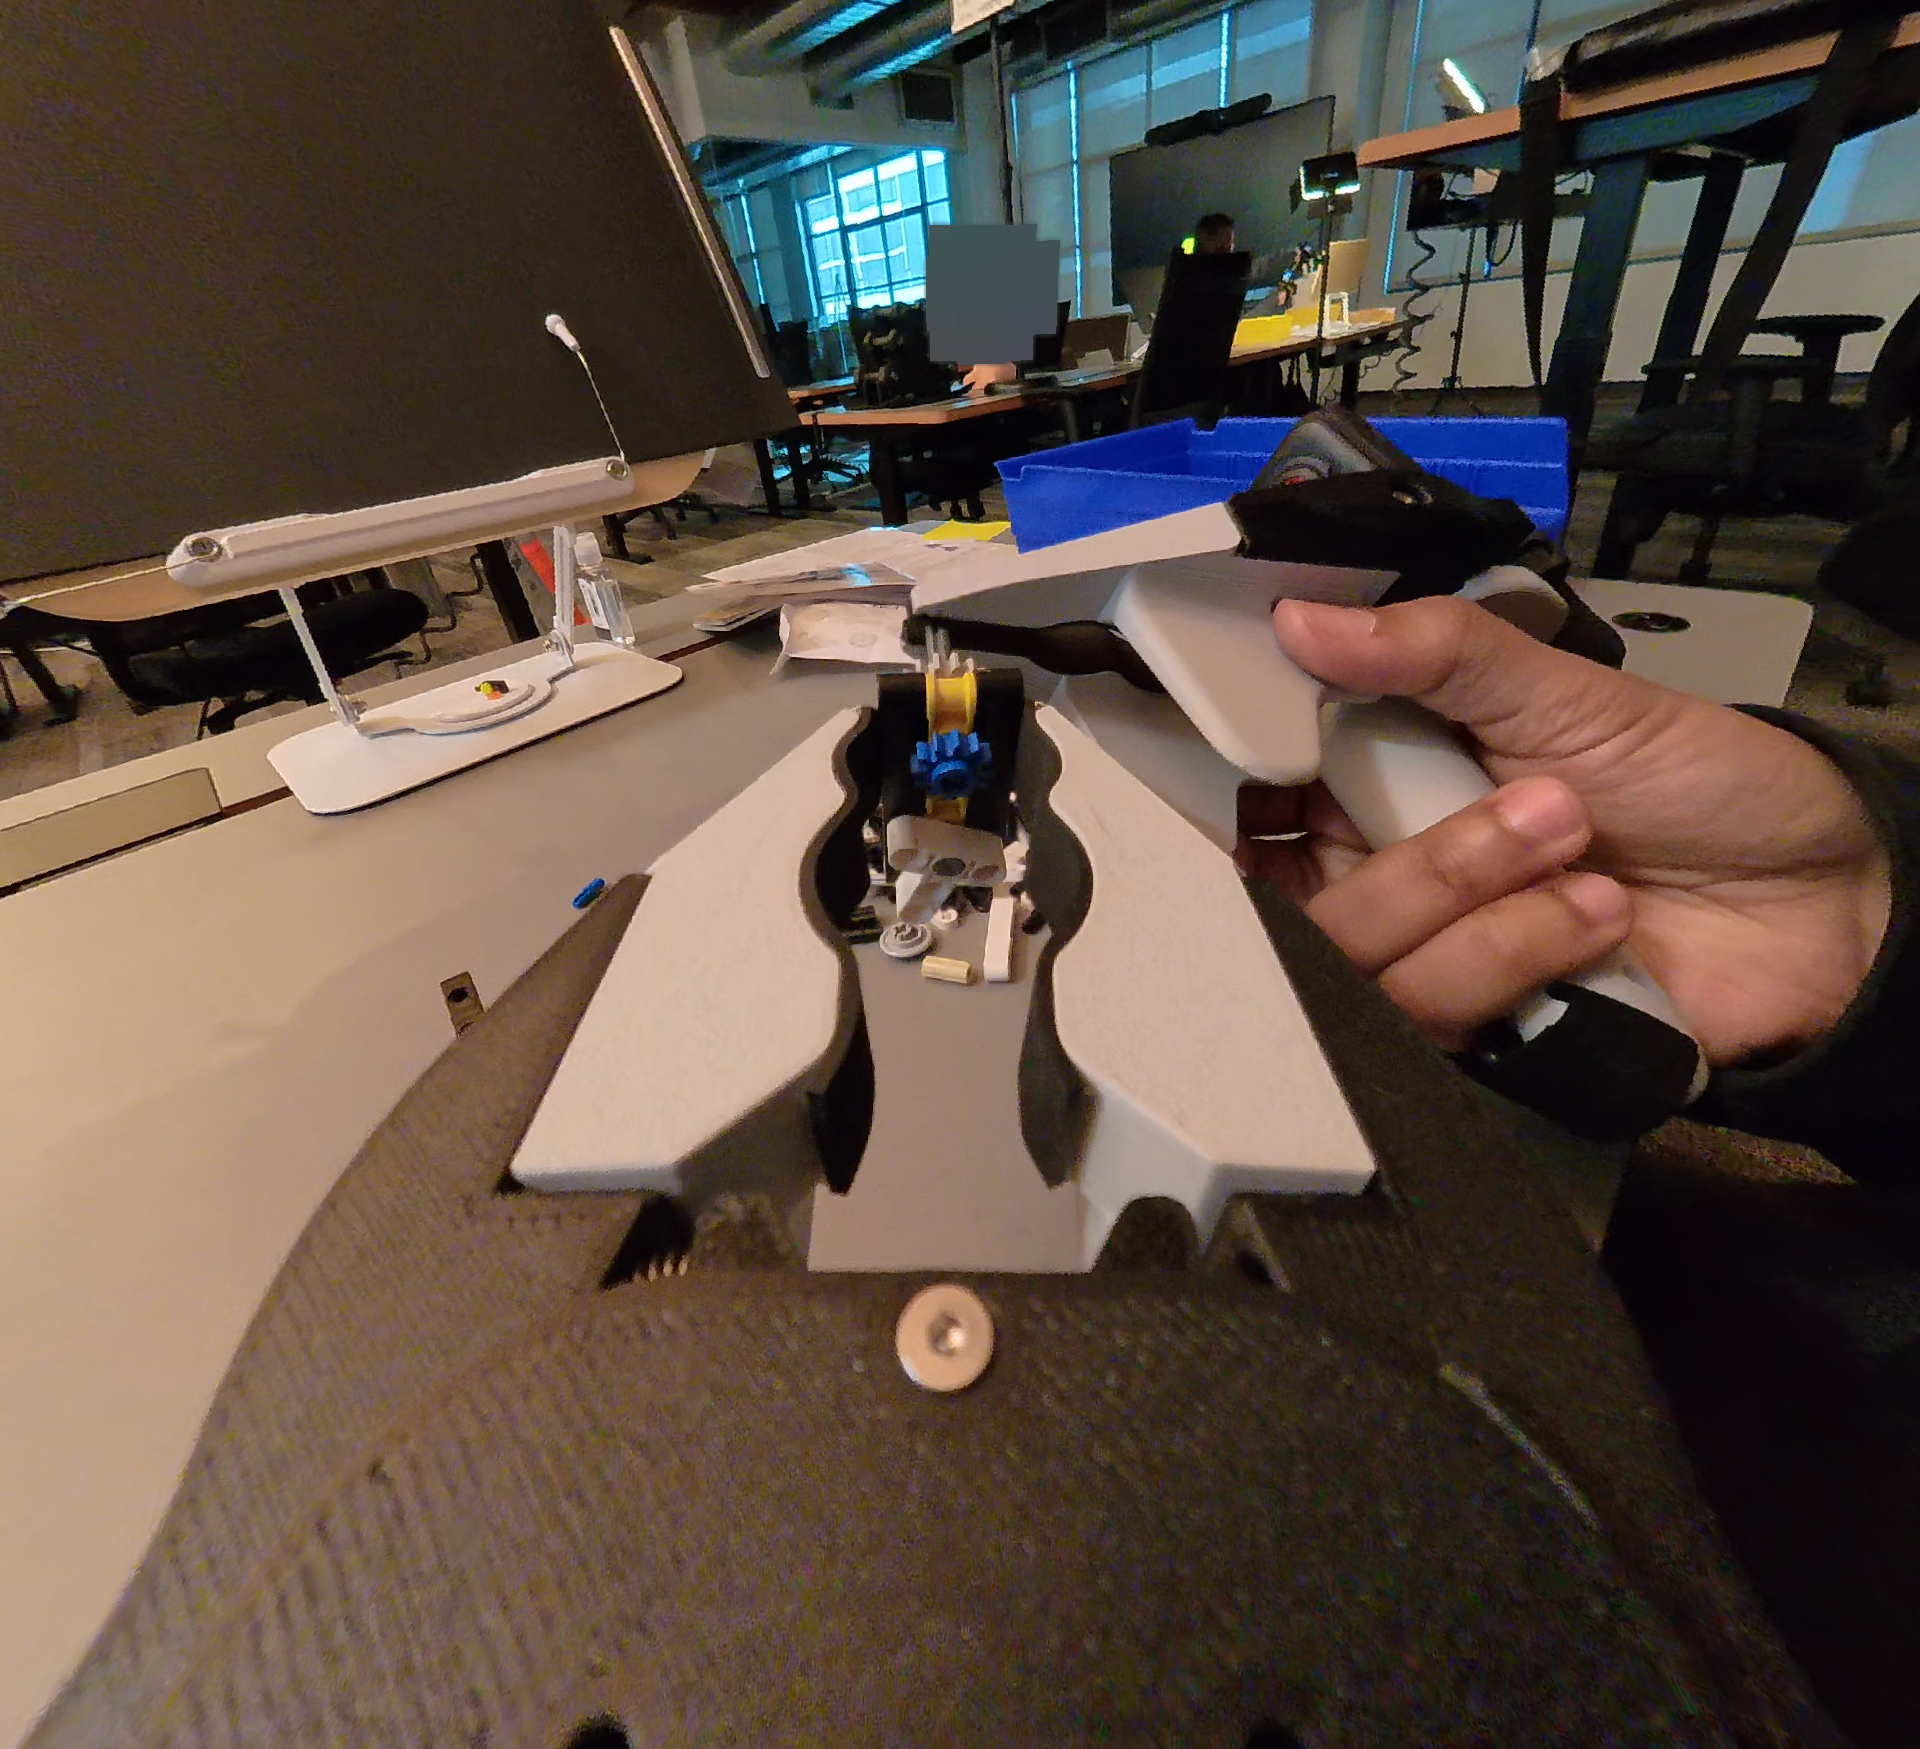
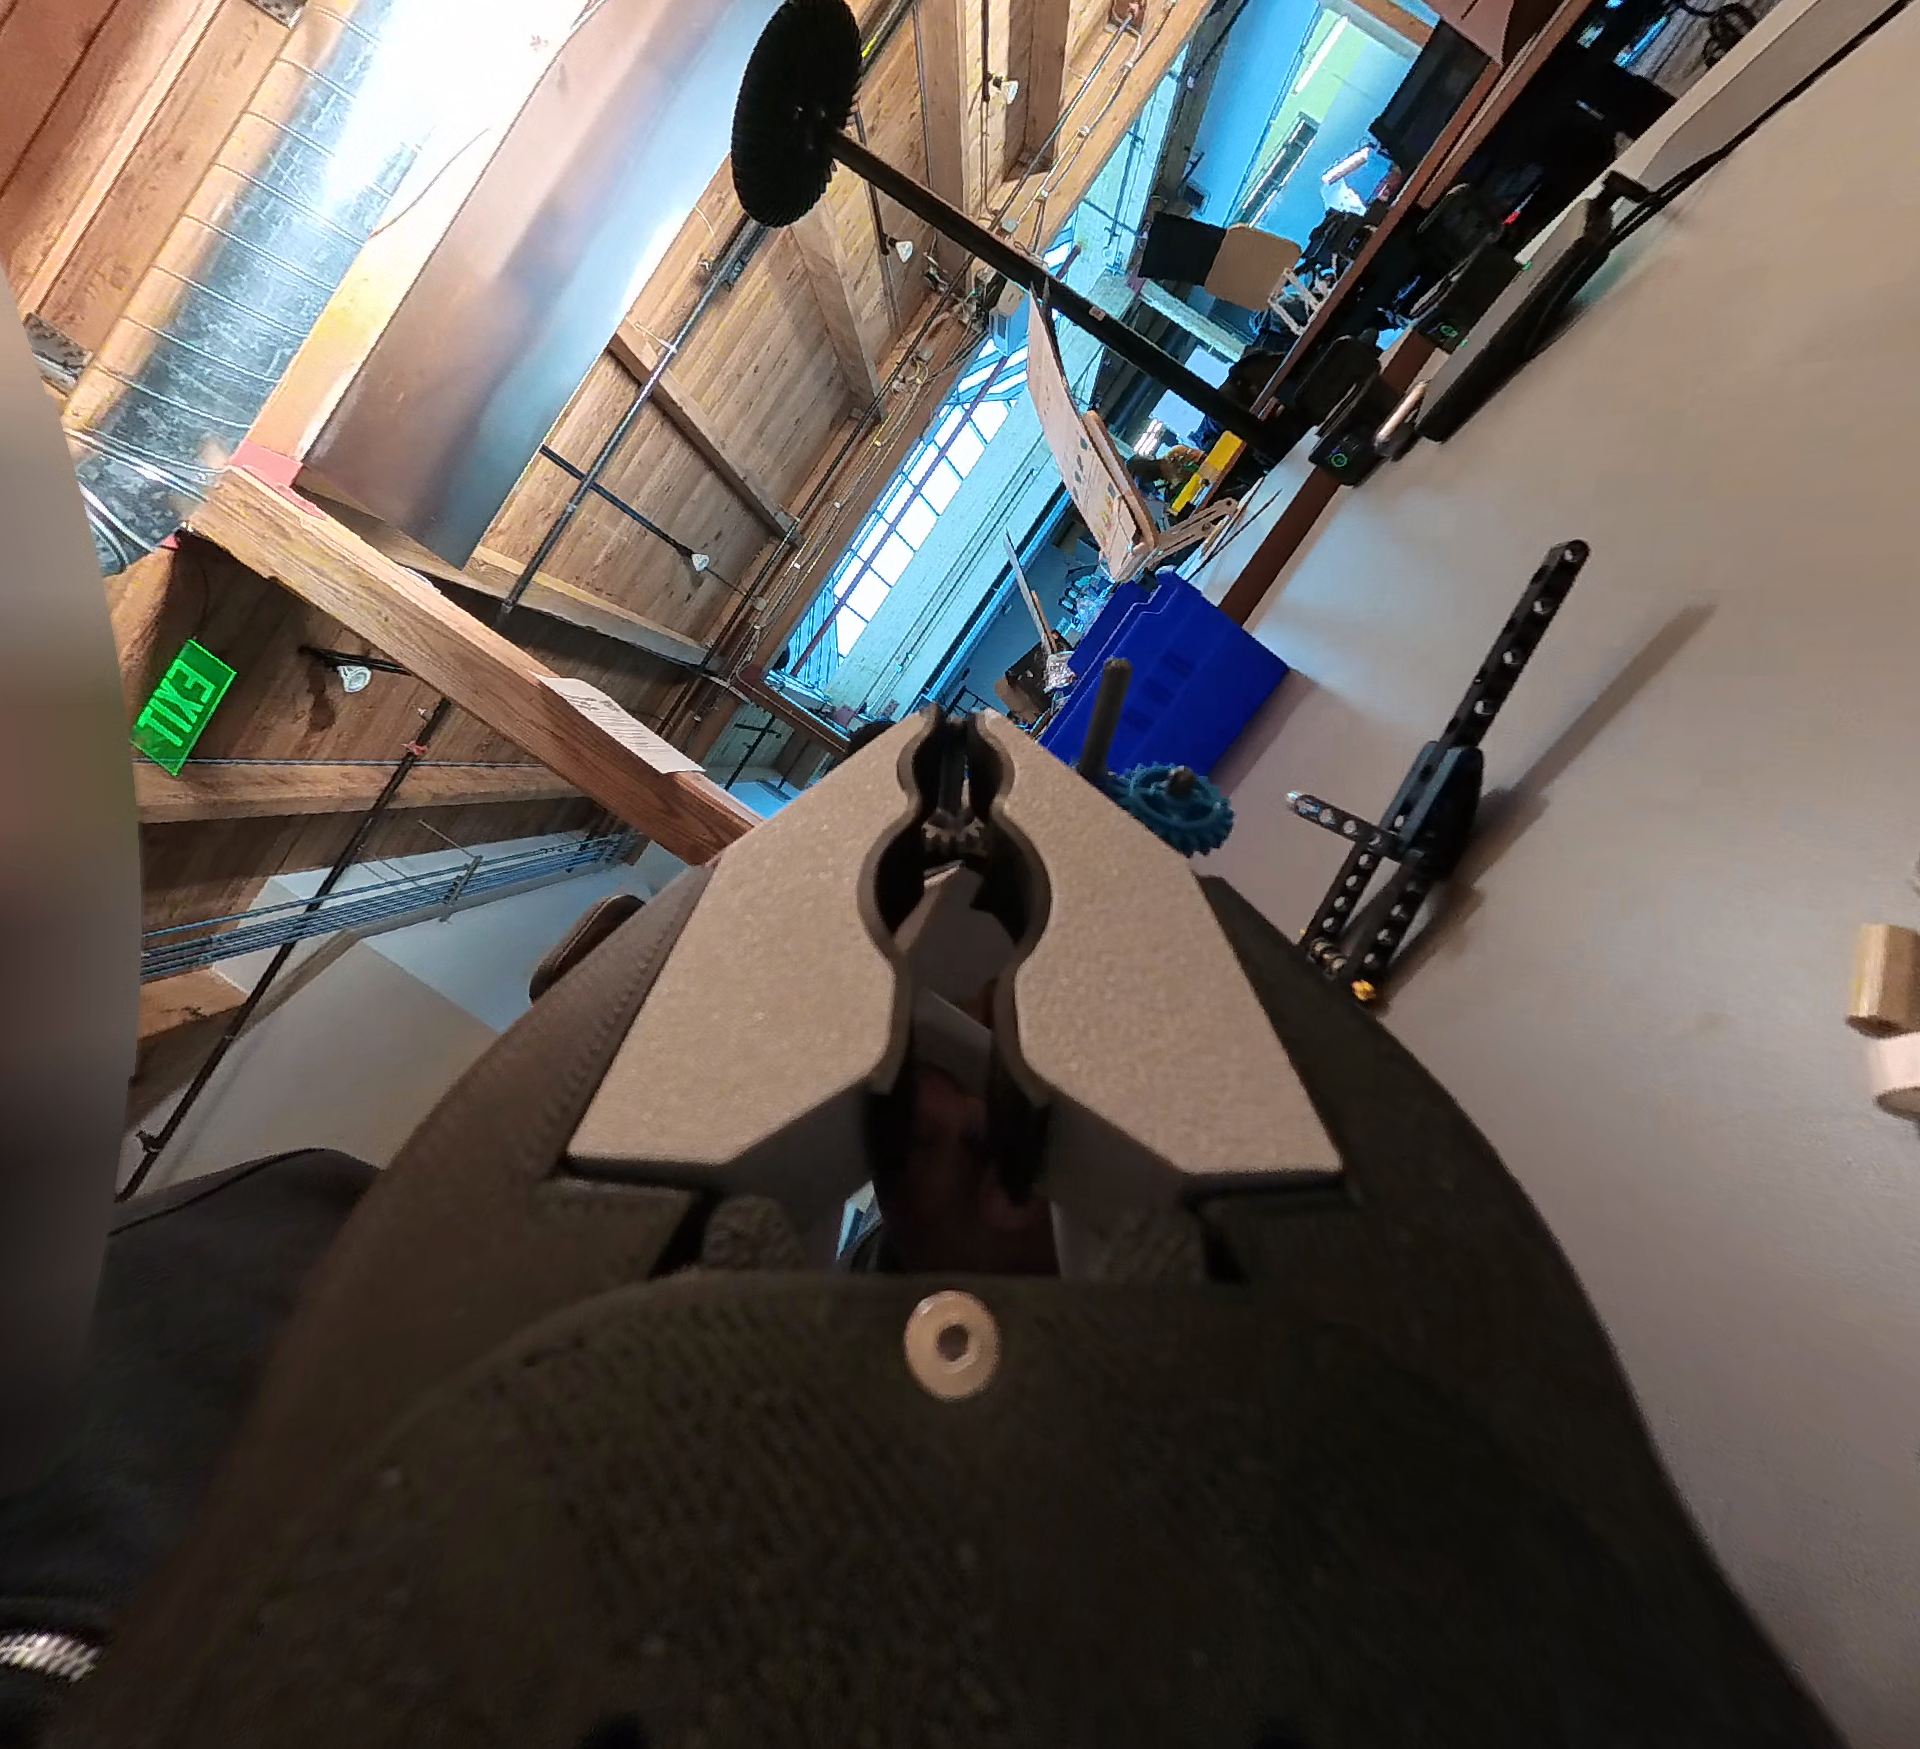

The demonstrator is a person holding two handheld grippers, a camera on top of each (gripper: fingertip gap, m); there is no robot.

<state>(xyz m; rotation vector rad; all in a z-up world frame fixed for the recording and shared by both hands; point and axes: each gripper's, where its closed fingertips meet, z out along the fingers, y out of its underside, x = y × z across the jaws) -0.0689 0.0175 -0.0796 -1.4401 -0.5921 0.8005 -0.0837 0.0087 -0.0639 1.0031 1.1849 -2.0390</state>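
Small parts (image 1: 951,941) on table (image 1: 312,951), bin (image 1: 1122,478) behind, stand (image 1: 457,712) at left

Centre of the left wrist view: a small brick-built assembly (image 1: 951,764) stands upright between the left claw's fingers (image 1: 727,961), its black sides against their pads. It has a black frame, a yellow beam up its middle, a blue gear (image 1: 945,767) on the front and a pale grey angled piece (image 1: 951,858) at its foot. A thin light grey axle (image 1: 940,645) sticks out of its top, pinched at the tip of the right claw (image 1: 920,631), which reaches in from the right.
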